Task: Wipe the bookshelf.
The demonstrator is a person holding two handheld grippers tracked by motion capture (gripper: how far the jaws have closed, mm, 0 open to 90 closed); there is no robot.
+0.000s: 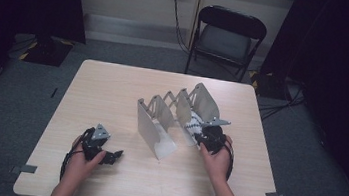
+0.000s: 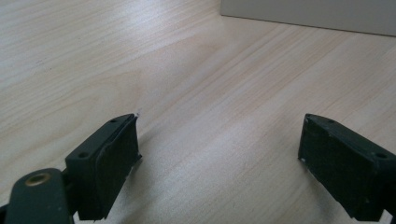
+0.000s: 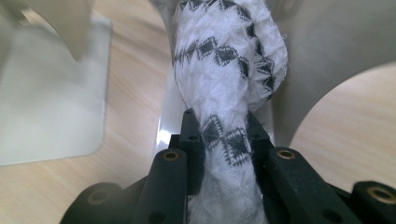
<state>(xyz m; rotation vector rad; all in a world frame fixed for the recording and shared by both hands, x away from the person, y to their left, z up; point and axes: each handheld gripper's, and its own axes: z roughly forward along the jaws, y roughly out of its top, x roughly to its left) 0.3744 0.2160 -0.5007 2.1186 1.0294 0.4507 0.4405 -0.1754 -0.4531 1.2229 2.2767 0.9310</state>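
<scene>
While my right gripper [image 3: 223, 140] is clamped tight on the rolled-up white cloth [image 3: 224, 70] with the black diamond pattern, that cloth is sitting in the metal folding rack [image 1: 156, 126], in a slot toward the table's right edge. Over by the near left corner of the table [image 1: 113, 85] I've got my left gripper [image 2: 219, 154] resting low on the wood with its jaws spread wide and nothing between them.
</scene>
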